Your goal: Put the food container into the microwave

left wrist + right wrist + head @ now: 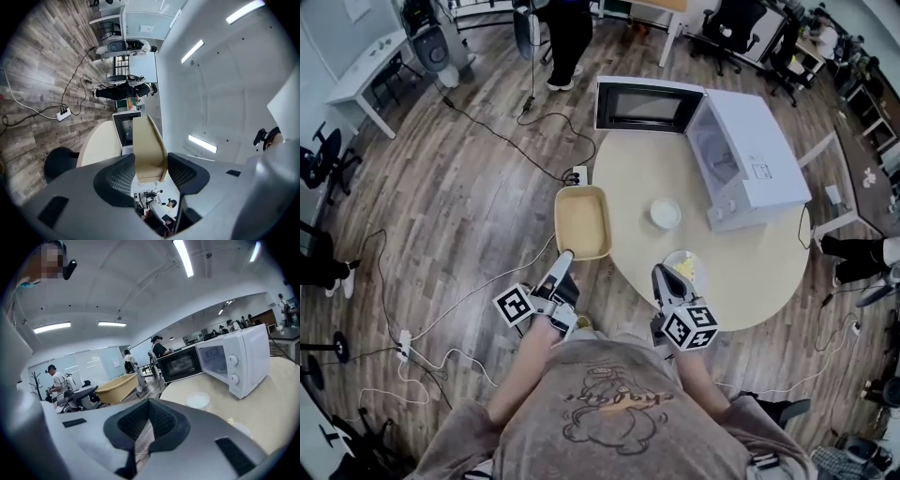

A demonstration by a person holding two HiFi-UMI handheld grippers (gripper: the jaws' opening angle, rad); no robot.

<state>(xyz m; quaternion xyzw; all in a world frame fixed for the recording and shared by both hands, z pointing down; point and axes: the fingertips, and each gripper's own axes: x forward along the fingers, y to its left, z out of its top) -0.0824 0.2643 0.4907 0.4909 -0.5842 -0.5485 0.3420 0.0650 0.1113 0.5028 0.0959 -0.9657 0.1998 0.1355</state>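
Here: round beige table (pixel 750 272) on wood-plank floor (pixel 459 206); microwave (pixel 759 141) atop, door (pixel 647 105) open.

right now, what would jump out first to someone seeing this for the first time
The tan food container stands out first, held at the left edge of the round table with its near wall pinched in the left gripper. Beyond it, on the table's far right, the white microwave has its door swung wide open. A small white bowl sits mid-table.
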